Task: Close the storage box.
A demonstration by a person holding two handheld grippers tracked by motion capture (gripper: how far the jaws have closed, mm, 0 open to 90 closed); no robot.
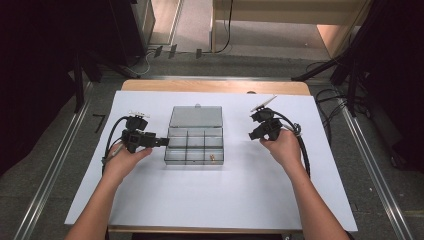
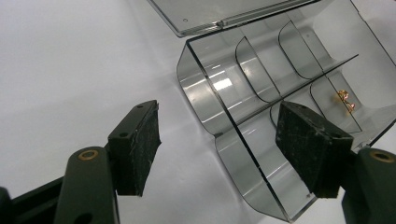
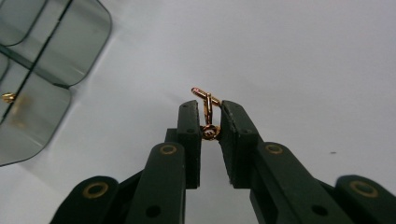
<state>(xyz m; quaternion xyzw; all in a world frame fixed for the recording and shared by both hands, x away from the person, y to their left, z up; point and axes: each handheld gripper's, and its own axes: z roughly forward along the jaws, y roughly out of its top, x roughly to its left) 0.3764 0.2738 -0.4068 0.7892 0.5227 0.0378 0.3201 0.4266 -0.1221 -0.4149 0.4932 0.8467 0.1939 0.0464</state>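
One gold cufflink point(image 2: 345, 100) already lies in the open box point(image 1: 194, 145); the right gripper point(image 3: 209, 122) pinches a second cufflink point(image 3: 208, 112), while the left gripper point(image 2: 219, 149) waits wide open, holding nothing.

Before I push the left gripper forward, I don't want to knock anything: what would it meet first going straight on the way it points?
Probably the clear compartment box. The left gripper is open, its jaws straddling the box's near end wall, so that wall would come between them first. Depth is hard to judge.

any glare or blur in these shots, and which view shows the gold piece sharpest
Left gripper view: white glare streaks on the clear box. Right gripper view: the gold piece between the right gripper jaws is sharpest, the box corner soft. High view: dark surroundings, even light on the table.
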